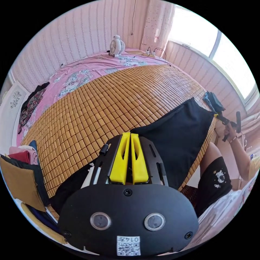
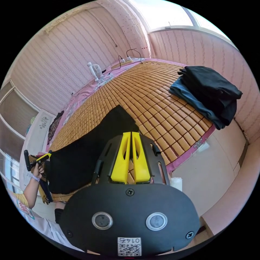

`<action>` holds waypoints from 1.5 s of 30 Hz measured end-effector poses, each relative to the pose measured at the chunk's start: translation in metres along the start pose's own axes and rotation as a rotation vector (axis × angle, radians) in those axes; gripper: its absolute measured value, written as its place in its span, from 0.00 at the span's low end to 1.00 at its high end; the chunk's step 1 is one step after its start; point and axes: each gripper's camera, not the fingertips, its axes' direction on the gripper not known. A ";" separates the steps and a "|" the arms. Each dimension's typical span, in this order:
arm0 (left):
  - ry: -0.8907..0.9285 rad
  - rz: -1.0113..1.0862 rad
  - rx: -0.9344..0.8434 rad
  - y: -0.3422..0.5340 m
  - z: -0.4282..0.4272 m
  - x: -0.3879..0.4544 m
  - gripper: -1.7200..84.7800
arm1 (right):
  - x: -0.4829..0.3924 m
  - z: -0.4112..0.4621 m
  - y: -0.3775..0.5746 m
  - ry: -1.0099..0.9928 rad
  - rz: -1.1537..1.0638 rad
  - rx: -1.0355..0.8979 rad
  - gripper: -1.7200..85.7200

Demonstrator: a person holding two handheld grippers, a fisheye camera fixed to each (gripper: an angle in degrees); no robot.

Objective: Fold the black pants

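I hold my left gripper [image 1: 130,134] and right gripper [image 2: 131,133] with jaws closed together, each pinching the black pants [image 1: 178,140], which lie stretched along the bed's [image 1: 89,108] near edge.

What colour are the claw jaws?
Yellow, clearest on the left claw in the left gripper view.

A wide bed [image 1: 108,103] covered by a woven bamboo mat [image 2: 151,92] is the room's main piece of furniture. Beyond the mat, a pink floral sheet [image 1: 81,73] reaches the bed's far edge. Pink striped wallpaper [image 1: 81,32] rises behind the bed. A bright window [image 1: 216,40] beside the bed pours daylight in. A small white fan [image 1: 117,46] stands on the sheet near the wall.
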 end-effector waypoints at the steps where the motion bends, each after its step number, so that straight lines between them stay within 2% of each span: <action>1: 0.005 -0.016 0.000 0.000 0.001 -0.003 0.01 | 0.005 0.010 0.004 -0.005 0.022 -0.030 0.02; 4: 0.025 -0.074 -0.024 0.002 0.012 -0.015 0.01 | 0.012 0.032 0.012 0.067 0.045 -0.094 0.03; 9: -0.003 -0.073 -0.076 -0.001 0.031 -0.019 0.01 | 0.011 0.034 0.020 0.072 0.062 -0.044 0.04; 14: 0.058 -0.134 -0.143 0.005 0.056 -0.036 0.01 | 0.006 0.048 0.034 0.216 0.075 0.033 0.11; 16: 0.071 -0.163 -0.106 0.009 0.048 -0.045 0.01 | 0.003 0.061 0.036 0.195 0.057 -0.001 0.14; 18: 0.010 -0.203 -0.010 0.019 0.027 -0.055 0.01 | -0.006 0.069 0.040 0.207 -0.001 0.006 0.14; 20: -0.031 -0.228 0.050 0.031 0.010 -0.061 0.01 | -0.020 0.085 0.042 0.258 -0.074 -0.026 0.13; 23: 0.003 -0.239 0.077 0.059 -0.005 -0.067 0.01 | -0.038 0.101 0.048 0.354 -0.153 -0.030 0.12; 25: 0.034 -0.217 0.025 0.080 -0.001 -0.064 0.01 | -0.044 0.106 0.051 0.371 -0.173 -0.029 0.10; 27: 0.022 -0.159 -0.131 0.111 0.021 -0.054 0.01 | -0.049 0.113 0.053 0.341 -0.197 -0.041 0.06; 30: -0.020 -0.059 -0.268 0.147 0.045 -0.039 0.01 | -0.055 0.121 0.052 0.330 -0.220 -0.064 0.04; 32: -0.031 -0.027 -0.319 0.162 0.055 -0.035 0.01 | -0.061 0.110 0.046 0.284 -0.241 -0.001 0.04; 34: -0.023 -0.035 -0.286 0.172 0.053 -0.034 0.01 | -0.066 0.097 0.038 0.251 -0.271 0.049 0.04; 37: 0.061 -0.037 -0.285 0.181 0.053 -0.032 0.01 | -0.070 0.076 0.029 0.245 -0.309 0.129 0.04; 39: 0.176 -0.041 -0.268 0.191 0.057 -0.026 0.01 | -0.062 0.071 0.029 0.299 -0.286 0.175 0.04; 41: 0.253 -0.027 -0.238 0.201 0.059 -0.016 0.01 | -0.036 0.077 0.034 0.407 -0.145 0.167 0.05; 44: 0.294 0.016 -0.126 0.217 0.043 -0.008 0.01 | -0.008 0.080 0.051 0.417 0.073 0.184 0.06; 45: 0.308 0.020 -0.069 0.223 0.030 -0.012 0.02 | -0.008 0.079 0.056 0.404 0.083 0.202 0.06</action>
